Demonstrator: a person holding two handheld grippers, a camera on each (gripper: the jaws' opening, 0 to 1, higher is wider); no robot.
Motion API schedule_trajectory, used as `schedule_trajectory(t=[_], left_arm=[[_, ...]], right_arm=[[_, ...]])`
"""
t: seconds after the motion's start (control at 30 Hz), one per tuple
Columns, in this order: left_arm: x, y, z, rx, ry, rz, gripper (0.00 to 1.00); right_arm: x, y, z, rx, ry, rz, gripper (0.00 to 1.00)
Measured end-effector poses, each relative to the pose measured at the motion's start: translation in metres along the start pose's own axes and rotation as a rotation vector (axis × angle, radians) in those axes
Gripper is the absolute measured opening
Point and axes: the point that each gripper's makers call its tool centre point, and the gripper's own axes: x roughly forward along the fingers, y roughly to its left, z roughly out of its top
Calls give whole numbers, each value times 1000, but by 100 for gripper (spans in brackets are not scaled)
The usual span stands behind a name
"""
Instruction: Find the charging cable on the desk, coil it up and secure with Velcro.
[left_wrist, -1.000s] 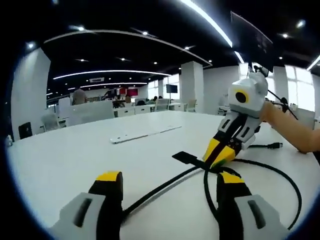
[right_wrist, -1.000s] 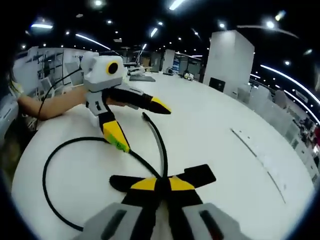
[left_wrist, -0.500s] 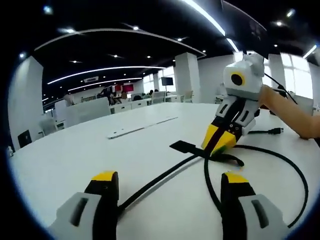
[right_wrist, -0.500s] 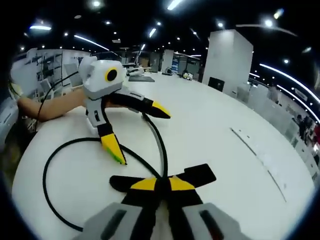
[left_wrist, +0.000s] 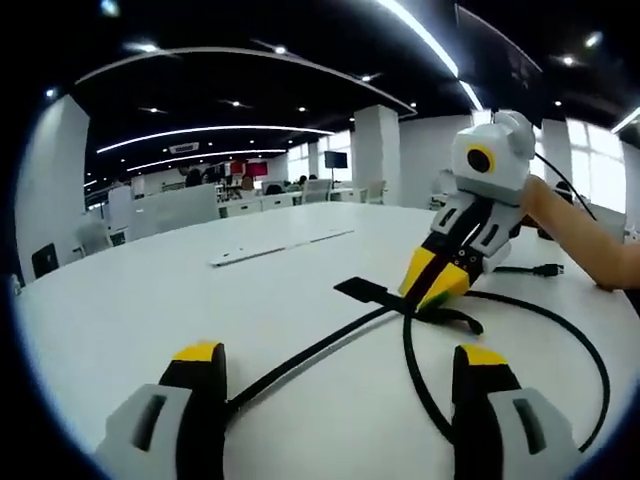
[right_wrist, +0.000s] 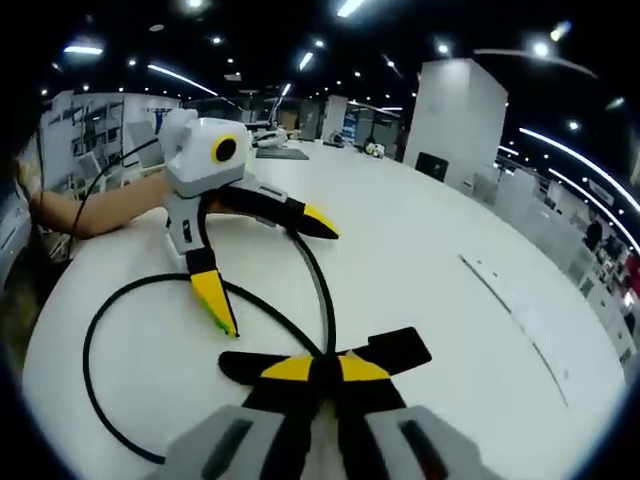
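1. Worktop (left_wrist: 150, 300): white, broad and round-edged, in an open-plan office with a black ceiling, strip lights and white pillars; a flat white strip (left_wrist: 280, 247) lies farther out on it.
2. The black charging cable (left_wrist: 320, 350) lies looped on the worktop, with its Velcro strap (right_wrist: 395, 350) spread flat across it.
3. The left gripper view shows the cable's plug end (left_wrist: 545, 269) beyond the right tongs (left_wrist: 432, 290) and a forearm (left_wrist: 590, 245); the right gripper view shows the whole open loop.
4. The right tongs are pressed together, pinching the cable where the strap crosses it.
5. The left tongs (right_wrist: 270, 270) are spread wide, tips lowered astride the cable without touching it.
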Motion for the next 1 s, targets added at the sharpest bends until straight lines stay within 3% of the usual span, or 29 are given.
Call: schedule_trajectory(t=[0.2,0.3,0.4,0.67,0.77,0.9,1.0], left_arm=[[-1,-3,-2,-10,10,2,87],[-4,-2,-1,-11,17,17,64],[-8,-11,0,0,28,-9,49],[-15,-22,-3,-42,91,9,31],[-17,-21,-4,-59,114,34,26],[-20,-18,-7,-70,164,102,10],[-16,-20,-6,-85,166,99,7]], right_arm=[[0,1,0,-10,9,-5,9],[-1,2,-1,-14,20,-13,10],[-3,-5,-2,0,34,-50,17],[-4,-6,-4,34,23,-44,18],[-4,-7,-4,35,26,-47,18],[-3,-8,-4,39,30,-54,19],[-3,-9,-4,38,40,-65,19]])
